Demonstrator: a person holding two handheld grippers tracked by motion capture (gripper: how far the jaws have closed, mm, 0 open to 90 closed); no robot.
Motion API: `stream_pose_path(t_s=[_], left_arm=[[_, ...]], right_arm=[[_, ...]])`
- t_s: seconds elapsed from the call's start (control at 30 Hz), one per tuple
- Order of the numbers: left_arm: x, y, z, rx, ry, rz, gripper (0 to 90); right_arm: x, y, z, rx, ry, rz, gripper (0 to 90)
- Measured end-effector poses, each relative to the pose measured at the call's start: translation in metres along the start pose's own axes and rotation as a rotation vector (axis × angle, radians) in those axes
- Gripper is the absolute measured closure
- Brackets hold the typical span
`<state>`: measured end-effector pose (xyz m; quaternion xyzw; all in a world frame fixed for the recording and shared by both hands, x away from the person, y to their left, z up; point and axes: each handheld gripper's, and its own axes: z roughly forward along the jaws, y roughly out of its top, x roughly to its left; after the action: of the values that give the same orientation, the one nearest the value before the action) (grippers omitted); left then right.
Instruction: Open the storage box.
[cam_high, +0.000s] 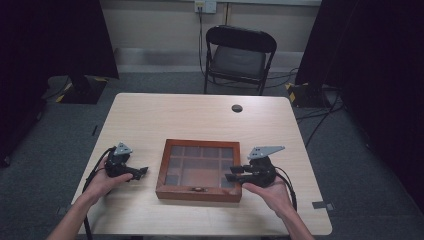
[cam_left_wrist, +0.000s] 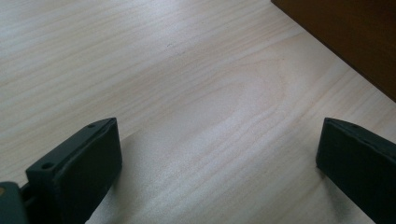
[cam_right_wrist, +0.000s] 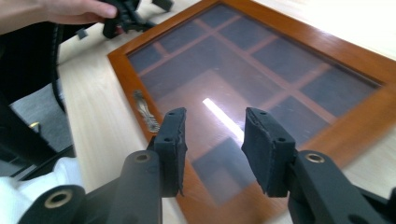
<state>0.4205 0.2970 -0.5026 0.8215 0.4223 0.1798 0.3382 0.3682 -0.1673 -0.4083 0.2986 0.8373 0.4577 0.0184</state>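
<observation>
A wooden display box (cam_high: 199, 170) with a glass-paned lid lay closed at the near centre of the table (cam_high: 165, 112), its 12 dark compartments visible through the glass and its small metal clasp (cam_right_wrist: 145, 112) on the front edge facing the person. The step in hand appeared to be the approach to opening the lid. The right gripper (cam_right_wrist: 212, 140) hovered over the right front part of the lid, its jaws partly open with nothing between them and the pads clear of the glass. The left gripper (cam_left_wrist: 217, 154) rested on the table left of the box, jaws wide apart over bare wood, holding nothing. The next move probably called for lowering 1 gripper to the clasp or lid edge while the other steadied the frame.
</observation>
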Motion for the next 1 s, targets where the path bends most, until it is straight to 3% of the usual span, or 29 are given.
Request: stream_pose_path(t_s=[0.2,0.57,0.63,0.77,1.0], left_arm=[[0.0,0.0,0.0,-0.002,0.001,-0.001,0.0],[0.0,0.0,0.0,-0.002,0.001,-0.001,0.0],[0.0,0.0,0.0,-0.002,0.001,-0.002,0.0],[0.0,0.0,0.0,-0.002,0.001,-0.002,0.0],[0.0,0.0,0.0,-0.004,0.0,-0.002,0.0]], right_arm=[[0.01,0.011,0.008,0.002,0.038,-0.038,66.7],[0.03,0.032,0.037,0.079,0.128,-0.093,68.1],[0.035,0.035,0.043,0.077,0.132,-0.126,70.5],[0.039,0.032,0.054,0.084,0.146,-0.14,73.4],[0.043,0.03,0.061,0.096,0.146,-0.164,70.4]])
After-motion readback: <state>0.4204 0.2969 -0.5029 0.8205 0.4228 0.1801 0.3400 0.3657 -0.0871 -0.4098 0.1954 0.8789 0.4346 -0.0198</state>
